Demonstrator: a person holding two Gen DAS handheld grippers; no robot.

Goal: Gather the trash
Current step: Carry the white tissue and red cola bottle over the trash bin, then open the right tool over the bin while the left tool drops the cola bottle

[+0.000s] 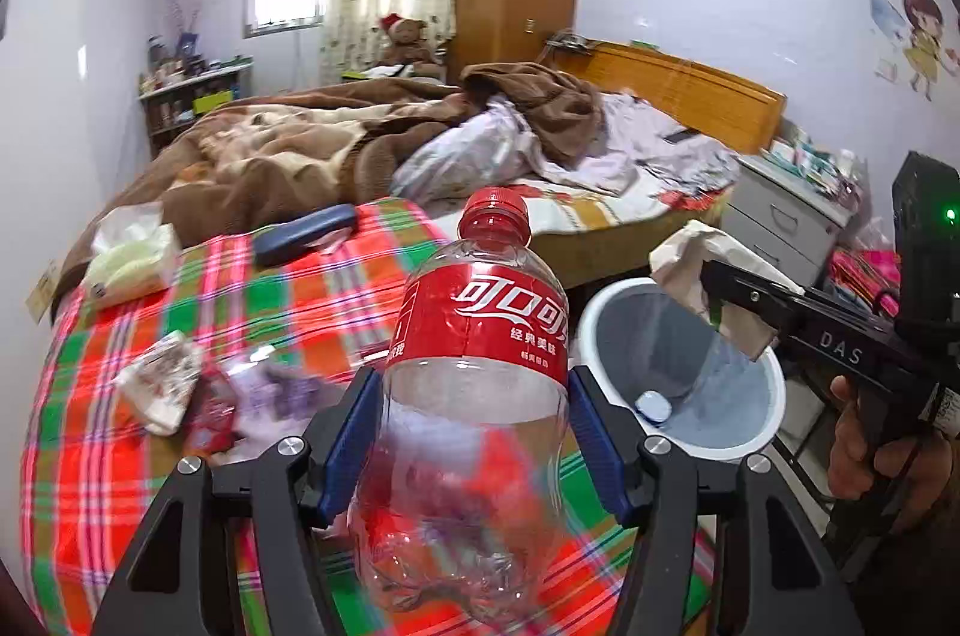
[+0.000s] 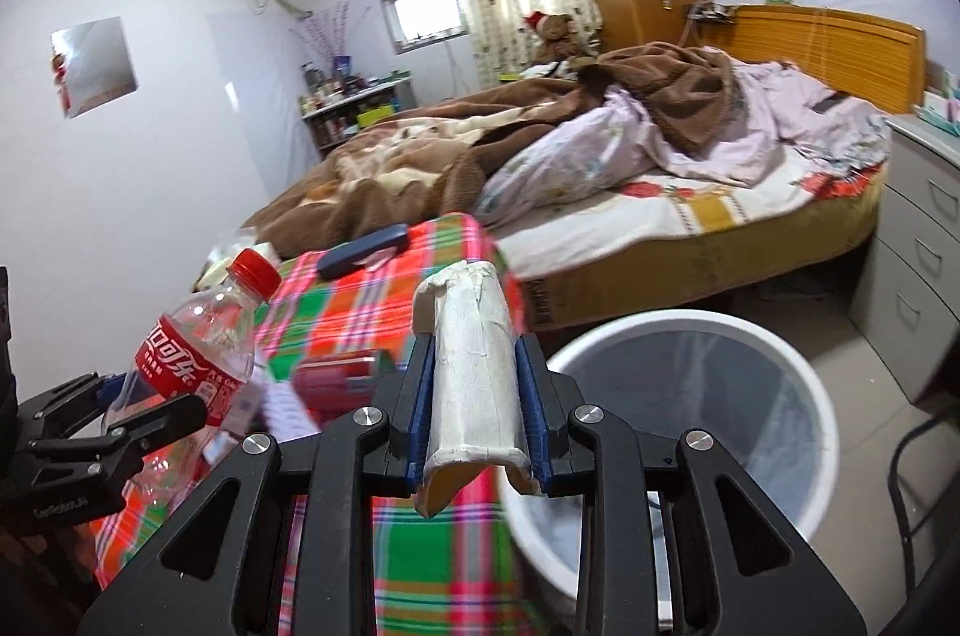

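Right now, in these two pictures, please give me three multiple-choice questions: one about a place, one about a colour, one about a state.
1. Where is the white bin?
A. on the bed
B. on the floor beside the plaid-covered surface
C. on the nightstand

2. What colour is the bottle cap?
A. blue
B. red
C. white

3. What is the right hand-held gripper doing?
A. standing open, empty
B. shut on a crumpled paper cup
C. shut on the bottle

Answers:
1 B, the bin stands on floor tiles.
2 B, the cap is red.
3 B, the pads press the cup.
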